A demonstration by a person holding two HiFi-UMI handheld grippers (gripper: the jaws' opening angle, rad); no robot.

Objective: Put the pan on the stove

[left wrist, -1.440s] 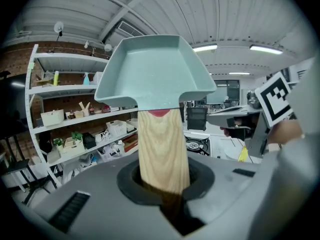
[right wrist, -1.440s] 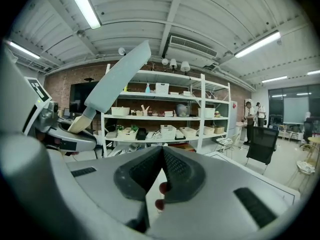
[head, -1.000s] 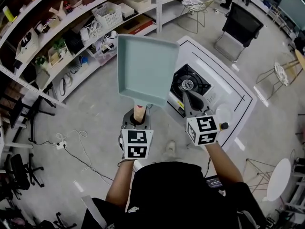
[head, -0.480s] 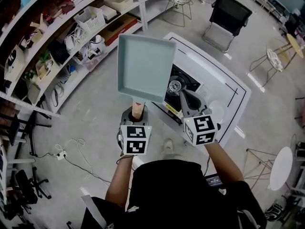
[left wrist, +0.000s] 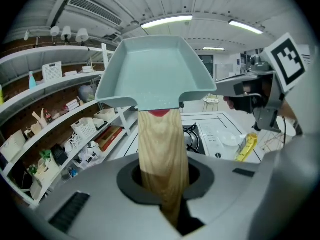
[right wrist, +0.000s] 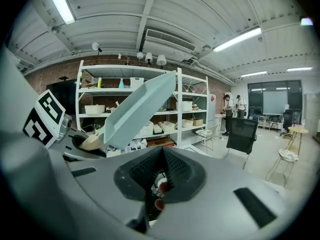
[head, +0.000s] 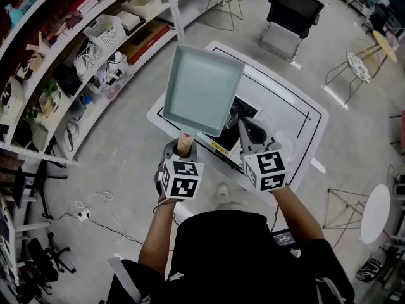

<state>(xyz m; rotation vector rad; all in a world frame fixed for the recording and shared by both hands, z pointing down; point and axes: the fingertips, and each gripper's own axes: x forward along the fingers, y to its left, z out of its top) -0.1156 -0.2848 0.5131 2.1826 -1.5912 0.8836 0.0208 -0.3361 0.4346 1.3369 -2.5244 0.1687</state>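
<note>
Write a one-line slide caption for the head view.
Left gripper holds a pale green square pan by its wooden handle above a black gas stove.

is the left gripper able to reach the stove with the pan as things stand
Probably yes: the left gripper holds the pan by its handle near the stove, whose burner looks bare; the right gripper sits aside.

Left gripper (head: 183,145), fingers closed on the pan (head: 202,88) handle; pan ahead of fingers, overlapping stove (head: 245,111) on bench (head: 297,116).

Cluttered shelves (head: 173,14), black chair (head: 291,8)
</note>
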